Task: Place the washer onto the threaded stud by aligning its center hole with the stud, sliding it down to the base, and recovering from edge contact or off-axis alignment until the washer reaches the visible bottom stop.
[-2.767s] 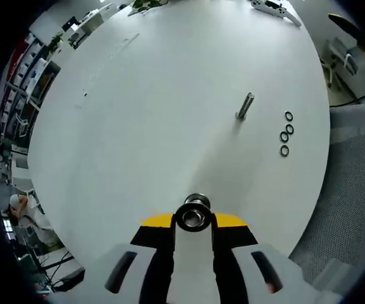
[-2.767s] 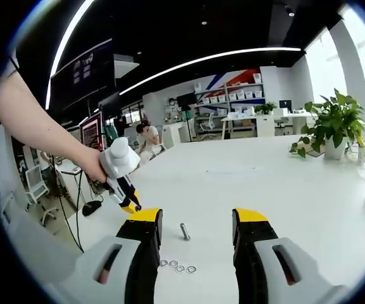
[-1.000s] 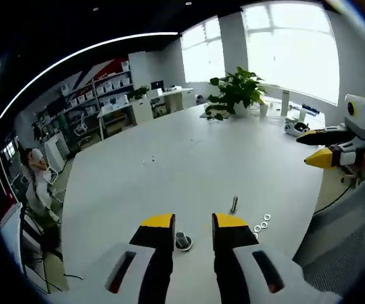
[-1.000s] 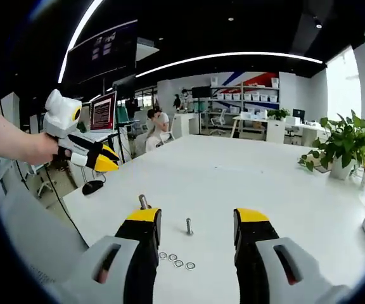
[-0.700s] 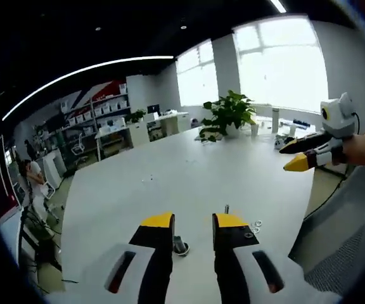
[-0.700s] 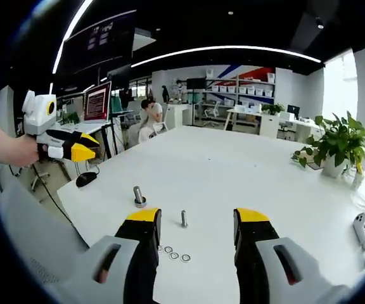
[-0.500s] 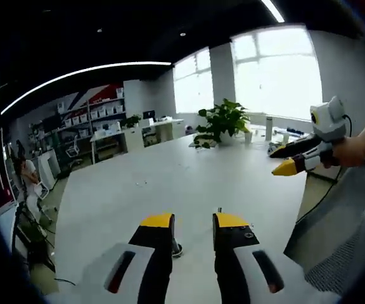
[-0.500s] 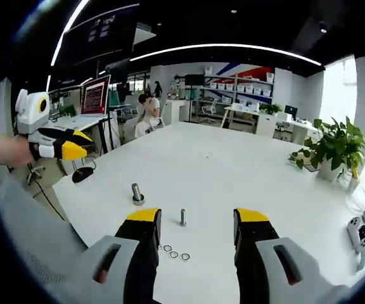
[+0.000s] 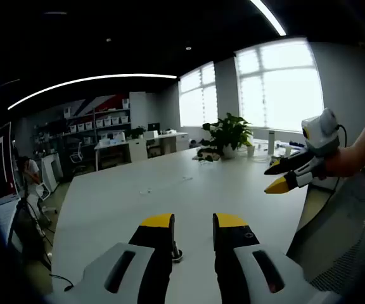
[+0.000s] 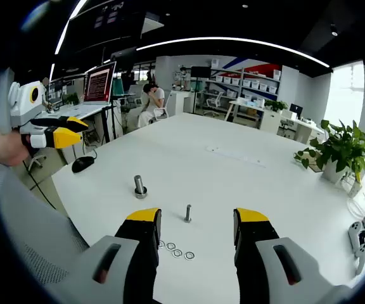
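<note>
In the right gripper view a thick metal stud with a round base stands upright on the white table. A thinner threaded stud stands to its right. Several washers lie in a row in front of it. My right gripper hovers above the washers, open and with nothing in it. My left gripper is off the table's left edge, in a hand. In the left gripper view my left gripper is open, and the thick stud's base peeks between its jaws. The right gripper hangs at the right.
A potted plant and a white controller sit at the table's far right. A grey mesh chair back stands by the near edge. A person sits at a desk behind. Shelves and desks line the room's back.
The left gripper held the thick stud 2.8 s ago; the stud now stands free on the table. The left gripper has drawn back and tilted up. The right gripper has risen a little.
</note>
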